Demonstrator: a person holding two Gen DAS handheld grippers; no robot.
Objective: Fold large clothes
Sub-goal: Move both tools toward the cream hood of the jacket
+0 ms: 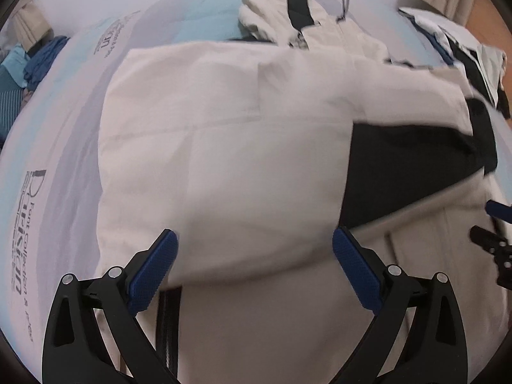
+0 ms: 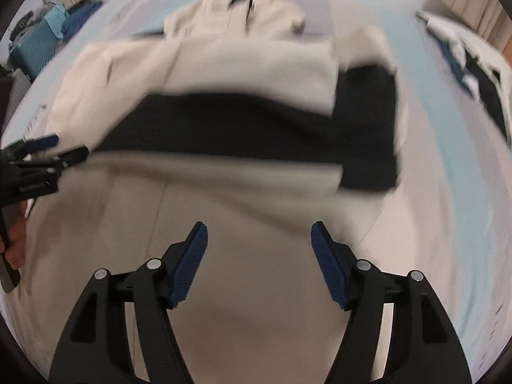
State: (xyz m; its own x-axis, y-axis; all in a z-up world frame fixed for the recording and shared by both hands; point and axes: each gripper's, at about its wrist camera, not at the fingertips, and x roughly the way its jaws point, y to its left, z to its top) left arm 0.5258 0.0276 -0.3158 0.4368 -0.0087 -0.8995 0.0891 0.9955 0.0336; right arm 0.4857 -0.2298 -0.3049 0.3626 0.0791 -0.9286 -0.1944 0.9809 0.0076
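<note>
A large cream hooded jacket (image 1: 240,128) lies spread on the bed, its hood (image 1: 272,9) at the far end. A black panel (image 1: 400,166) crosses its right part. My left gripper (image 1: 254,233) hangs open just above the cream cloth, with nothing pinched between its blue pads. In the right wrist view the jacket (image 2: 224,64) shows a wide black band (image 2: 240,128) across the middle, blurred. My right gripper (image 2: 259,225) is open over the lower cream cloth, with its pads clear of it. The left gripper (image 2: 67,147) shows at the left edge, and the right gripper (image 1: 486,220) at the right edge.
The bed sheet (image 1: 32,224) is pale with printed lettering. A heap of dark blue, white and black clothes (image 1: 464,51) lies at the far right. Blue clothes (image 1: 41,60) and a teal suitcase (image 2: 35,44) sit off the bed's left. A person's hand (image 2: 16,249) holds the left gripper.
</note>
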